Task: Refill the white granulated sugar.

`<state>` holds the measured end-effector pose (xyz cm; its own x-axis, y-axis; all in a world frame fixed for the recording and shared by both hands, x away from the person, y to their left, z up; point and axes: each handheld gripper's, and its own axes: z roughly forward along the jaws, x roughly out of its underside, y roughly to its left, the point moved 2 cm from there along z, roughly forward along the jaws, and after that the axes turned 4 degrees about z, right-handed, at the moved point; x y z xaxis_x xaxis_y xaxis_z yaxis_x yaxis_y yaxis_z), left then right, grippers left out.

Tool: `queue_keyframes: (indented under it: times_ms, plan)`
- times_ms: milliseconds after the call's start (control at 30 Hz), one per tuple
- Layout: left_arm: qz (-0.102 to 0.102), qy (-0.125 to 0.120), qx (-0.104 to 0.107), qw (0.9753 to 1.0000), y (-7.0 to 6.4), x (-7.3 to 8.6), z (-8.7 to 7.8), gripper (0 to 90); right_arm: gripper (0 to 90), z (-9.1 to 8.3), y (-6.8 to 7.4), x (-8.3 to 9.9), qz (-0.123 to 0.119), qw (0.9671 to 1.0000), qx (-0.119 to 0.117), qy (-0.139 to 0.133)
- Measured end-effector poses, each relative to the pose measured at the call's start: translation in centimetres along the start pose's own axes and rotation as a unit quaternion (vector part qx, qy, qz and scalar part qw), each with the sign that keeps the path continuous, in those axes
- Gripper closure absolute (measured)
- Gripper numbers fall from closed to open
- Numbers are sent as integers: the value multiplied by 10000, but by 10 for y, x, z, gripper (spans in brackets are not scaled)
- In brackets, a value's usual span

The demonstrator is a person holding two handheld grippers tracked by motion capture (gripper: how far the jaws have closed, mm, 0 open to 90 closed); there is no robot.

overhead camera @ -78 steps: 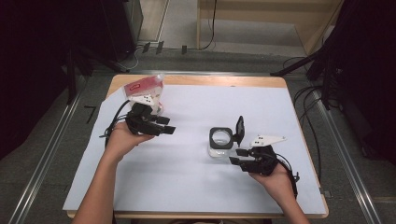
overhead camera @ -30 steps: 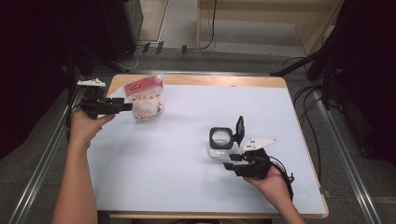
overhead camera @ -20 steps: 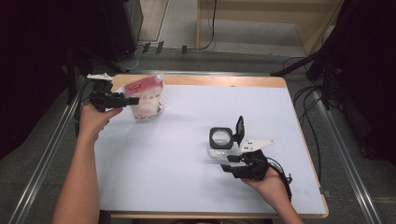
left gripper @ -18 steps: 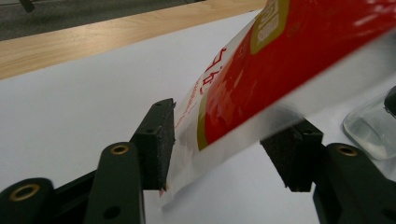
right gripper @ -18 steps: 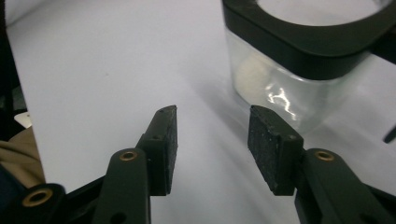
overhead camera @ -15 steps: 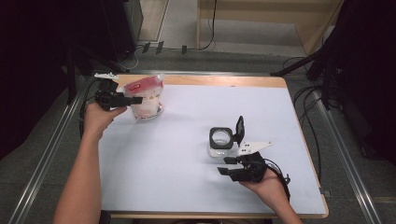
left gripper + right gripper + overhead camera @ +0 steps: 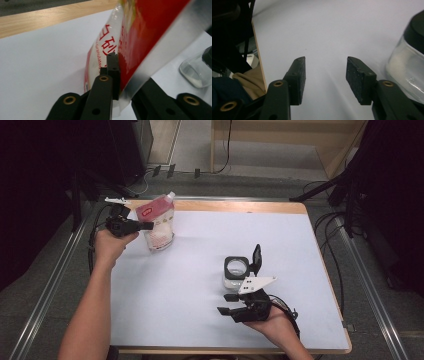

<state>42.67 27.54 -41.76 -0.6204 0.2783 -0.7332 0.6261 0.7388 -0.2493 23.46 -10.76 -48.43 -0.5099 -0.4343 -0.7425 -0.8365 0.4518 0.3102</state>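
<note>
A red and white pouch [image 7: 156, 221] with a white spout stands tilted at the table's far left. My left gripper [image 7: 144, 226] is shut on its left edge. In the left gripper view the jaws [image 7: 117, 82] pinch the pouch [image 7: 150, 30] along its clear seam. A small glass jar [image 7: 235, 272] with its black flip lid [image 7: 256, 258] open stands right of centre. My right gripper [image 7: 225, 303] lies just in front of the jar, open, its jaws pointing left. In the right gripper view the gripper [image 7: 325, 75] has bare table between its jaws, and the jar [image 7: 409, 65] sits to the right.
A white sheet [image 7: 200, 245] covers the wooden table [image 7: 240, 206]. Metal rails [image 7: 367, 285] run along both sides. Cables [image 7: 330, 225] lie on the floor to the right. The jar [image 7: 197, 70] is blurred at the right edge of the left gripper view.
My left gripper has swung from beyond the table's left edge to the pouch and shut on it, tipping the pouch. My right gripper has slid slightly toward the front edge.
</note>
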Motion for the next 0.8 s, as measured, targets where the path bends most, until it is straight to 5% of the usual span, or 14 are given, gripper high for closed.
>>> queue_keyframes:
  times_ms: [233, 800]
  plan:
    - [-16, 99, -80, 9999, -9, -6, -1, 900, 520, 7, 4, -10, -110, 9999, 107, -10]
    - [245, 179, 555, 9980, -59, -12, -29, 900, 520, 34, 6, -31, -186, 9996, 199, -55]
